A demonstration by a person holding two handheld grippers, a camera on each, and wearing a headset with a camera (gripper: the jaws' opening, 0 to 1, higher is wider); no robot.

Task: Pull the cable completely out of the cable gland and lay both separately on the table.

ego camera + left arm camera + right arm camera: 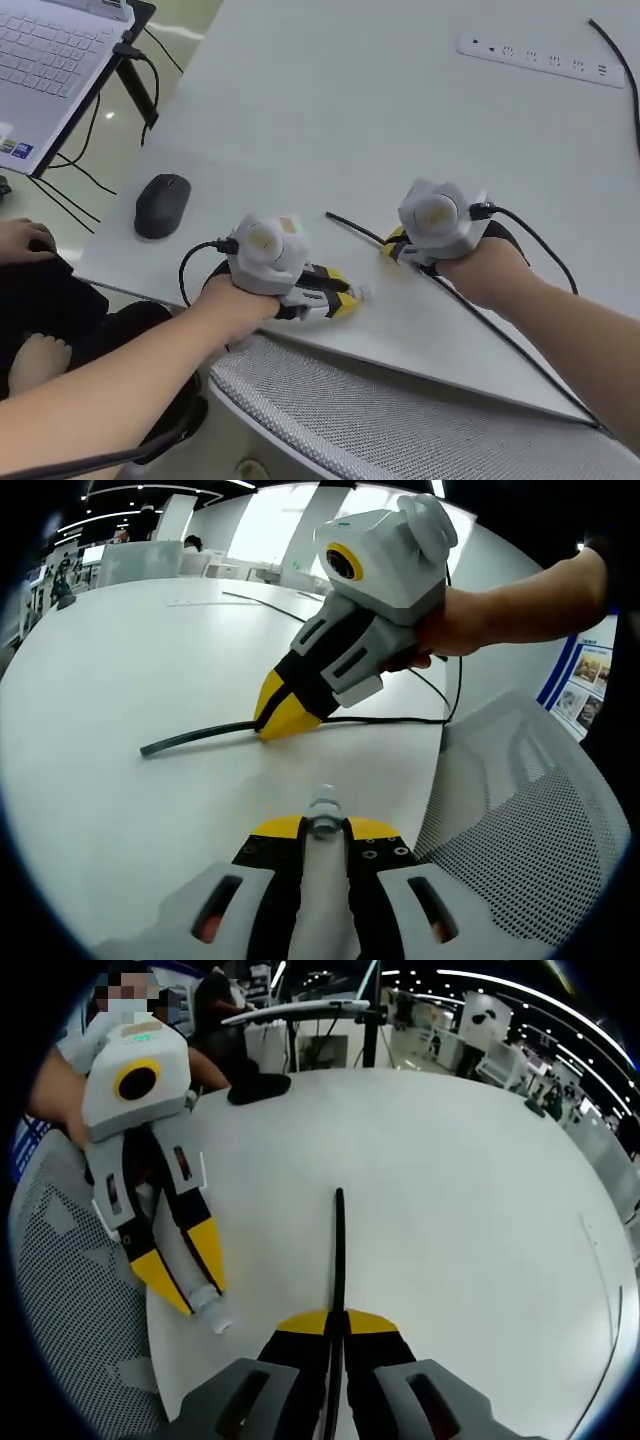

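The left hand-held gripper (322, 830) is closed on the cable gland (322, 808), a small pale fitting whose threaded end pokes out ahead of the jaws. It is held low over the table (400, 120), close to the front edge; I cannot tell whether the gland touches the surface. The right hand-held gripper (338, 1320) is clamped on the black cable (338, 1250), with its tips down at the table so the cable lies flat there. The free end (338, 1194) rests bare on the table ahead of those jaws, apart from the gland. One piece in each gripper suits a straight pull, and the gap between them suggests the cable is already out. What seems to remain is setting the gland down clear of the cable and letting go of both.
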